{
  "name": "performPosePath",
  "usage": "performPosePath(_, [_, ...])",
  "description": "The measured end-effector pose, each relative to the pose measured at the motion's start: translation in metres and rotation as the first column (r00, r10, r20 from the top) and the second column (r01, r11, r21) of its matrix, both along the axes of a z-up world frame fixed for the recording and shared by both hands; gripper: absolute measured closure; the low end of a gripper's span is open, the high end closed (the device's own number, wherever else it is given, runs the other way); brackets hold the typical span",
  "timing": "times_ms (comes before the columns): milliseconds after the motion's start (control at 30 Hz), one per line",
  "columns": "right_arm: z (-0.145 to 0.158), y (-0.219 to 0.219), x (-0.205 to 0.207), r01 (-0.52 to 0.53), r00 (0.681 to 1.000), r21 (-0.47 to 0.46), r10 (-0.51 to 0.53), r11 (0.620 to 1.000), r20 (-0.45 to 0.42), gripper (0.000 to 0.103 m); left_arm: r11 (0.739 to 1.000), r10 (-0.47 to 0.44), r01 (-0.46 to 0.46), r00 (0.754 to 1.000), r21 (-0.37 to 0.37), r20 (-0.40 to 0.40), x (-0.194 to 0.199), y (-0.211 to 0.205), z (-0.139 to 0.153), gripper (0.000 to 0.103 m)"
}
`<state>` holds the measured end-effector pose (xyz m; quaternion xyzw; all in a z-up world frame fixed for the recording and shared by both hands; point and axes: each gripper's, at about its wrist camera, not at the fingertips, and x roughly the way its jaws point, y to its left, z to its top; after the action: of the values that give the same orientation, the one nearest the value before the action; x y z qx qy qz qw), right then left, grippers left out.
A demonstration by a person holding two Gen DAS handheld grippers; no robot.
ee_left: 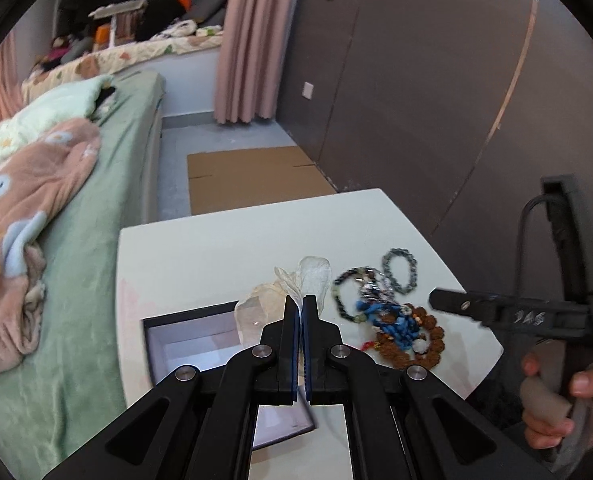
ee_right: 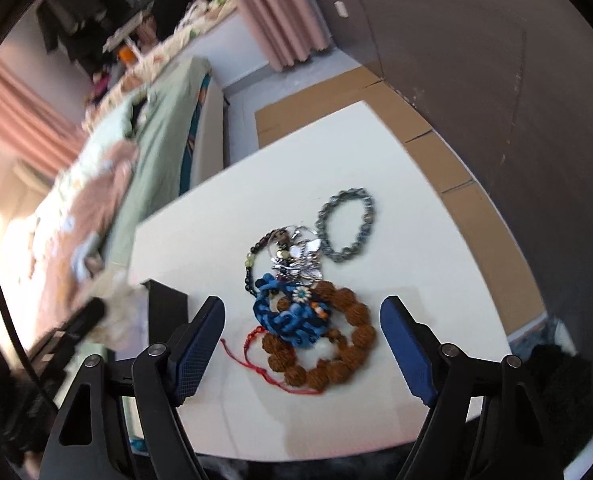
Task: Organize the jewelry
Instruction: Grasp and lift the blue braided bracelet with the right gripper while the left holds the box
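Observation:
A pile of jewelry lies on the white table (ee_right: 416, 208): a brown bead bracelet (ee_right: 336, 344), a blue braided piece (ee_right: 292, 320), a silver charm cluster (ee_right: 296, 260), a grey bead bracelet (ee_right: 346, 226) and a red cord (ee_right: 252, 354). My right gripper (ee_right: 302, 340) is open and hovers over the brown and blue pieces. My left gripper (ee_left: 300, 300) is shut on a clear plastic bag (ee_left: 296, 284) above an open black box (ee_left: 192, 344). The jewelry pile shows in the left wrist view (ee_left: 392, 316), with the right gripper (ee_left: 456, 302) beside it.
A green bed (ee_left: 96, 208) with a pink blanket (ee_left: 24, 216) stands left of the table. Flat cardboard (ee_left: 252, 176) lies on the floor beyond the table. A dark wall (ee_left: 436, 100) runs along the right.

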<state>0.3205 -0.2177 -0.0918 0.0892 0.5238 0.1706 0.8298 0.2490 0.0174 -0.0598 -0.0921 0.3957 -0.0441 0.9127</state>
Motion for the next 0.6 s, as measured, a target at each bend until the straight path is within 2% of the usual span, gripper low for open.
performPosePath(167, [-0.015, 0.036, 0.008, -0.072, 0.997, -0.157, 0.069, 0.985, -0.025, 0.022, 0.998, 0.066, -0.066, 0.998, 0.008, -0.016, -0.005, 0.032, -0.003, 0.102])
performPosePath(300, [-0.026, 0.055, 0.011, -0.121, 0.992, -0.242, 0.114, 0.963, -0.045, 0.022, 0.994, 0.109, -0.108, 0.994, 0.006, -0.033, -0.012, 0.057, -0.003, 0.102])
performPosePath(367, [-0.034, 0.065, 0.011, -0.154, 0.988, -0.296, 0.141, 0.943, -0.064, 0.022, 0.992, 0.123, -0.123, 0.992, 0.001, -0.041, -0.015, 0.065, -0.004, 0.102])
performPosePath(467, [-0.052, 0.081, 0.007, -0.223, 0.974, -0.395, 0.190, 0.891, -0.121, 0.022, 0.991, 0.137, -0.137, 0.989, -0.006, -0.047, -0.020, 0.074, -0.003, 0.102])
performPosePath(533, [-0.059, 0.081, 0.007, -0.227, 0.973, -0.415, 0.185, 0.881, -0.141, 0.029, 0.990, 0.140, -0.141, 0.989, -0.001, -0.042, -0.022, 0.075, -0.001, 0.102])
performPosePath(567, [-0.057, 0.080, 0.007, -0.221, 0.974, -0.422, 0.180, 0.879, -0.136, 0.042, 0.990, 0.141, -0.141, 0.989, 0.001, -0.040, -0.023, 0.075, 0.000, 0.102])
performPosePath(600, [-0.055, 0.079, 0.008, -0.228, 0.972, -0.399, 0.184, 0.888, -0.145, 0.051, 0.990, 0.141, -0.141, 0.989, 0.002, -0.038, -0.024, 0.074, 0.001, 0.102])
